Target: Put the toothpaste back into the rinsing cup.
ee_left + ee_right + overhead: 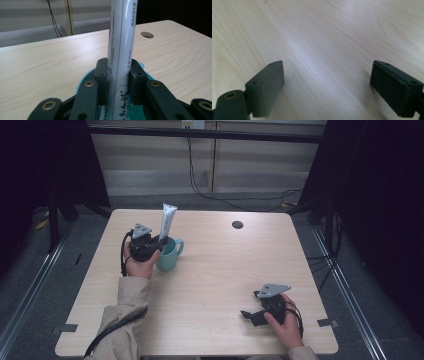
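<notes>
High view first: the left gripper (159, 243) is seen at the far left of the table (225, 270), closed on a white tube (167, 221) that stands in a teal mug (169, 254). From the left gripper view, the tube (121, 50) is seen clamped between the two black pads, low on its body, just above the mug (83, 82) rim. Such a low grip is judged to steady the tube while its lower end is guided into the mug, or lifted out of it; which of the two cannot be told. The tube's long axis is held nearly upright, tilted slightly, with its flat crimped end pointing up and away from the person and its other end hidden down inside the mug. The right gripper (252, 312) is rested near the table's near right edge, well apart from the mug, evidently parked out of the way. Its jaws are seen spread wide over bare wood in the right gripper view, with nothing between them.
</notes>
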{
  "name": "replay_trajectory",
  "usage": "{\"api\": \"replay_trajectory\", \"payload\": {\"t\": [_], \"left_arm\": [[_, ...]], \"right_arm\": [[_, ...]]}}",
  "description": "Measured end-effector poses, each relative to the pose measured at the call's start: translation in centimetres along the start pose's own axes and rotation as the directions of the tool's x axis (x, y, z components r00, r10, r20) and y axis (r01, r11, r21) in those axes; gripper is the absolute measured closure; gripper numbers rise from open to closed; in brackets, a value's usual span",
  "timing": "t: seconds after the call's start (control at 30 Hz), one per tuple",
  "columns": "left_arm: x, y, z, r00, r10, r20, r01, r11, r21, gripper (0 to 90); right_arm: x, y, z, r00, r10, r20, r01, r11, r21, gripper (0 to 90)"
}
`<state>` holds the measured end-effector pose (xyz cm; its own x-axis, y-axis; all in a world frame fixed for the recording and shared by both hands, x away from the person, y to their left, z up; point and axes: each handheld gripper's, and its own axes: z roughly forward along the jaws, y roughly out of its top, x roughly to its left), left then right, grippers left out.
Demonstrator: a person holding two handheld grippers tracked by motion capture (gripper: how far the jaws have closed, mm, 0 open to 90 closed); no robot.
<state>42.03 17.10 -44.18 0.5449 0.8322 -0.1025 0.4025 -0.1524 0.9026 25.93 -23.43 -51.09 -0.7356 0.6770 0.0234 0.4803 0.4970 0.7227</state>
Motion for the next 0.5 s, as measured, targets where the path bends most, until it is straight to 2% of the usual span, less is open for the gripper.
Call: {"api": "replay_trajectory", "payload": {"t": [0.33, 0.5], "left_arm": [[-0.21, -0.48, 0.34, 1.0, 0.007, 0.0, -0.007, 0.9997, 0.024, 72.9], [-0.31, -0.52, 0.37, 1.0, 0.003, 0.006, -0.003, 0.9998, 0.018, 72.3]], "right_arm": [[0.0, 0.0, 0.0, 1.0, 0.0, 0.0, 0.0, 1.0, 0.0, 11.4], [0.0, 0.0, 0.0, 1.0, 0.0, 0.0, 0.0, 1.0, 0.0, 11.4]]}}
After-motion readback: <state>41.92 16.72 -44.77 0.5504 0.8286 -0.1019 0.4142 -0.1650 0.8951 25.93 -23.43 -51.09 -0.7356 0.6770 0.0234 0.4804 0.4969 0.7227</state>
